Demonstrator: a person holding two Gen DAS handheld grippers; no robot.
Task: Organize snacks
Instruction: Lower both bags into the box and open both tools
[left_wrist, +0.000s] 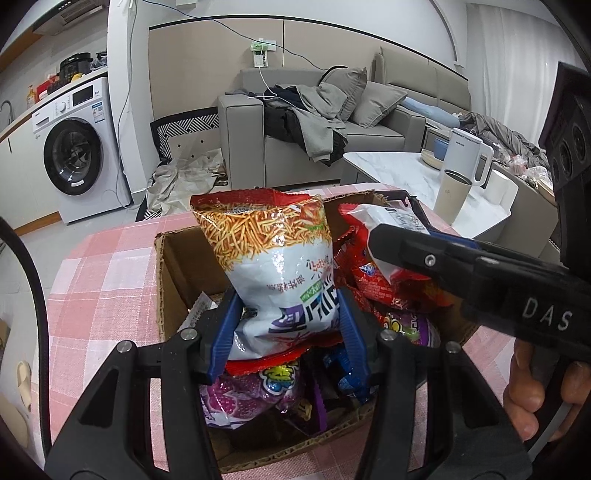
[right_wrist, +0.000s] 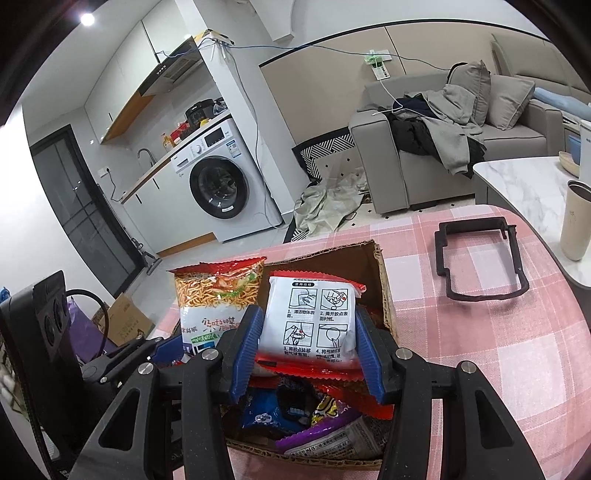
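Below, packets crowd the cardboard box (right_wrist: 380, 266), half hidden by both jaws gripping upright snack bags.

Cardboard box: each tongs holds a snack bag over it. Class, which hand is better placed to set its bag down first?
Probably the left: its noodle bag hangs over the box's emptier end. The right's white bag hangs over piled packets.

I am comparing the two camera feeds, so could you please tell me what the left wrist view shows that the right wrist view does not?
Left wrist only: a white kettle and a person's hand. Right wrist only: a black frame on the tablecloth. Both: the noodle snack bag in the left claw, the white packet in the right claw, the cardboard box.
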